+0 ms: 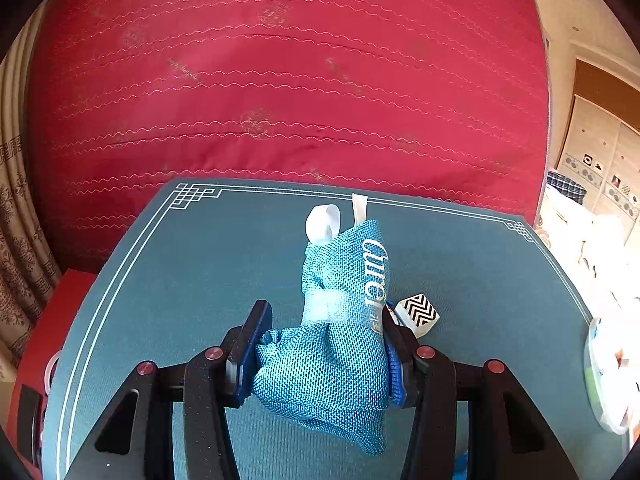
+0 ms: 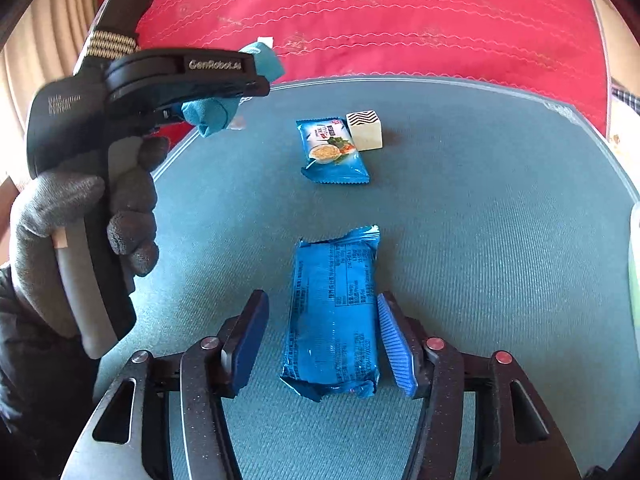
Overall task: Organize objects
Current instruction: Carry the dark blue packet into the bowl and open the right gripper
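My left gripper [image 1: 324, 310] is shut on a teal mesh pouch [image 1: 340, 320] with white lettering and white loops, held above the teal mat [image 1: 180, 280]. In the right wrist view a gloved hand [image 2: 60, 208] carries that gripper and the pouch [image 2: 216, 114] at the upper left. My right gripper [image 2: 322, 297] is open, low over the mat [image 2: 480, 220]. A blue snack packet [image 2: 334, 312] lies flat between its pads, with a gap on the left side. Farther back lie a second blue packet [image 2: 334, 152] and a small cube with a zigzag top [image 2: 365, 130], also visible beside the pouch [image 1: 418, 312].
A red quilted cover [image 1: 280, 80] rises behind the mat. A patterned curtain [image 1: 16, 220] hangs at the left, above a red box [image 1: 60, 312]. A round white plate [image 1: 604, 380] sits at the mat's right edge. Cabinets [image 1: 592, 140] stand far right.
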Available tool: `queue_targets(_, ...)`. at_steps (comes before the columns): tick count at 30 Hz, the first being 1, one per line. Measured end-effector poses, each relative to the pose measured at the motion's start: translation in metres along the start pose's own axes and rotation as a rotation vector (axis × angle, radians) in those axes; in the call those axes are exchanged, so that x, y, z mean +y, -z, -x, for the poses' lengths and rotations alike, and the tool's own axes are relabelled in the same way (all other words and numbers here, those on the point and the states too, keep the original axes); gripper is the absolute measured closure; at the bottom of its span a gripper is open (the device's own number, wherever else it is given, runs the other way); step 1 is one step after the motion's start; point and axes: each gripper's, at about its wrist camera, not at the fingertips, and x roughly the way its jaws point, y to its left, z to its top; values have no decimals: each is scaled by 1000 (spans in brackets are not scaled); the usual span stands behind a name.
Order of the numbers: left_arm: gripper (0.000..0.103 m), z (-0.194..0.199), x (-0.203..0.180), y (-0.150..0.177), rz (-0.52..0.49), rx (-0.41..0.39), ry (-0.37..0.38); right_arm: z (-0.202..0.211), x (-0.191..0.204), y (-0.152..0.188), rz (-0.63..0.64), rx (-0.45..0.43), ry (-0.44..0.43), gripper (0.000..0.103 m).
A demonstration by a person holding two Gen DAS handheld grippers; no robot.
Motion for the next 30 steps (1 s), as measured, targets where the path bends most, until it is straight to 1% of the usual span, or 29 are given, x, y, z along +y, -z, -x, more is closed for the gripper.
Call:
queue_targets(2, 50, 1, -1, 0, -2, -2, 4, -5, 5, -1, 19, 7, 36, 46)
queue_targets(6, 50, 2, -3, 0, -6, -4, 12, -14, 6, 0, 25, 19, 78, 47)
queue_targets(8, 50, 3, -4, 0, -7, -5, 15, -15, 9, 1, 51, 14, 116, 53)
queue_targets(9, 50, 3, -5, 1, -8, -6, 16, -16, 9, 1, 58, 13, 123, 58)
queue_targets(10, 50, 4, -5, 1, -10, -6, 16, -16, 8, 2, 56, 11, 124, 60)
queue_targets(15, 50, 5, -10, 2, -23, -8, 26, -8, -7, 5, -7, 6, 78, 61)
queue_targets(18, 50, 8, -16, 3, -40, -11, 36, 6, -19, 8, -49, -15, 69, 61)
queue_targets(23, 50, 11, -27, 5, -69, -15, 51, 29, -45, 12, -113, -56, 101, 61)
queue_targets(30, 50, 15, -42, 9, -100, -13, 80, 62, -90, 18, -215, -102, 174, 61)
